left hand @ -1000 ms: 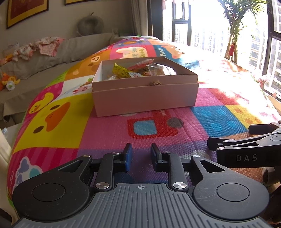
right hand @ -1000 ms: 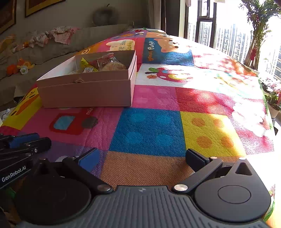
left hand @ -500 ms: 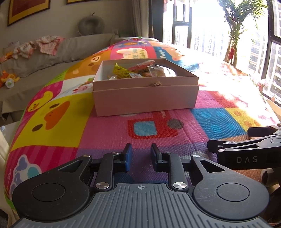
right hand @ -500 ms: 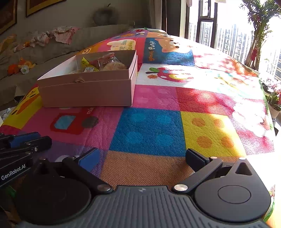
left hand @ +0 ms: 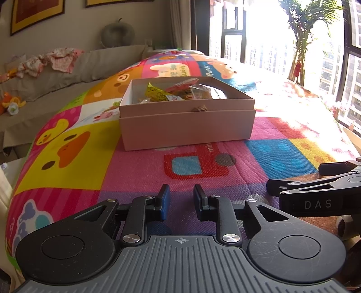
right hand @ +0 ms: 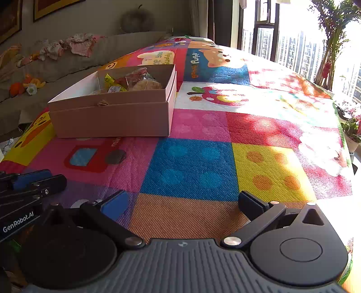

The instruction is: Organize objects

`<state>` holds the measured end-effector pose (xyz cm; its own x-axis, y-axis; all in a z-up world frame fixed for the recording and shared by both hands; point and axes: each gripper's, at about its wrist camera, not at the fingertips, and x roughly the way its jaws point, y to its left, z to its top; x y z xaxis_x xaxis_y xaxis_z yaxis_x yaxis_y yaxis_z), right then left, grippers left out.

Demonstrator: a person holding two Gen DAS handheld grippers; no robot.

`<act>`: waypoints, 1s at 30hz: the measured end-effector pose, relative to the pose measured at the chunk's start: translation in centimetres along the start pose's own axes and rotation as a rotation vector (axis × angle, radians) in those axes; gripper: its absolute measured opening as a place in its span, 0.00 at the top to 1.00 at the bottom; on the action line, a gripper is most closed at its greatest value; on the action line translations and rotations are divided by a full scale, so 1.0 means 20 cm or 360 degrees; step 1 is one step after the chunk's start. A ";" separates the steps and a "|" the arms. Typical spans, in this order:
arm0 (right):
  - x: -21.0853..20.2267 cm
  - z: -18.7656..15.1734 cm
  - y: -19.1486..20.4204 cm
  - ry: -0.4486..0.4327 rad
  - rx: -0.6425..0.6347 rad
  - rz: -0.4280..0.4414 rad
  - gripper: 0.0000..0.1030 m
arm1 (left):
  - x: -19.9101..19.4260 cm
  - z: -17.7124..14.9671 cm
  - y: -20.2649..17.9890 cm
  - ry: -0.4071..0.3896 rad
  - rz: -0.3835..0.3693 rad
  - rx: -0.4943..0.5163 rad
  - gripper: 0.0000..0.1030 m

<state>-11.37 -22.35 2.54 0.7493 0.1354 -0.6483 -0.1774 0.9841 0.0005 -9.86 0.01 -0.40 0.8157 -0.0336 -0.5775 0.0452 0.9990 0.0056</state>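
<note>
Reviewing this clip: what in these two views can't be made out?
- Box contents: in both views its near wall hides the lower layer; only the top snack packets show.
- Packet print: too small to read.
- Outside the window: glare-washed in the left wrist view.
- Right gripper: cut off by the left view's edge.

Home living room, grey sofa strewn with baby clothes and soft toys, framed pictures on the wall, cartoon-patterned play mat, potted palm beside tall windows facing apartment towers
</note>
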 end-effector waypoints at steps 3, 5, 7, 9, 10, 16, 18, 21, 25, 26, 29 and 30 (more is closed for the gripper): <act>0.00 0.00 0.00 0.0000 0.0000 0.0000 0.00 | 0.00 0.00 0.00 -0.0001 0.0001 0.0001 0.76; 0.00 0.00 0.00 0.0000 0.0000 0.0000 0.00 | 0.00 0.00 0.00 -0.0002 0.0001 0.0001 0.76; 0.00 0.00 0.00 0.0000 0.0000 0.0000 0.00 | 0.00 0.00 0.00 -0.0003 0.0002 0.0001 0.76; 0.00 0.00 0.00 0.0000 0.0001 0.0000 0.00 | 0.00 0.00 0.00 -0.0012 0.0006 0.0003 0.76; 0.00 0.00 0.00 0.0000 0.0000 0.0000 0.00 | 0.00 -0.01 0.00 -0.0018 0.0011 0.0009 0.76; 0.00 0.00 0.00 0.0000 0.0000 -0.0001 0.00 | 0.00 0.00 -0.01 -0.0020 0.0014 0.0011 0.75; 0.00 0.00 0.00 0.0000 0.0001 0.0000 0.00 | 0.00 0.00 -0.01 -0.0020 0.0015 0.0011 0.75; 0.00 0.00 0.00 0.0000 0.0001 0.0000 0.00 | 0.00 0.00 -0.01 -0.0020 0.0013 0.0009 0.75; 0.00 0.00 0.00 0.0000 0.0001 0.0000 0.00 | 0.00 0.00 -0.01 -0.0020 0.0015 0.0011 0.75; 0.00 0.00 0.00 0.0000 0.0002 0.0000 0.00 | 0.00 0.00 -0.01 -0.0020 0.0015 0.0011 0.75; 0.01 0.00 0.00 0.0000 0.0002 -0.0001 0.00 | 0.00 0.00 -0.01 -0.0020 0.0015 0.0011 0.75; 0.01 0.00 0.00 0.0000 0.0002 0.0000 0.00 | 0.00 0.00 -0.01 -0.0020 0.0016 0.0012 0.75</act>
<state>-11.28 -22.30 2.48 0.7494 0.1352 -0.6481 -0.1765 0.9843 0.0012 -10.00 -0.20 -0.43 0.8233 -0.0243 -0.5671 0.0413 0.9990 0.0172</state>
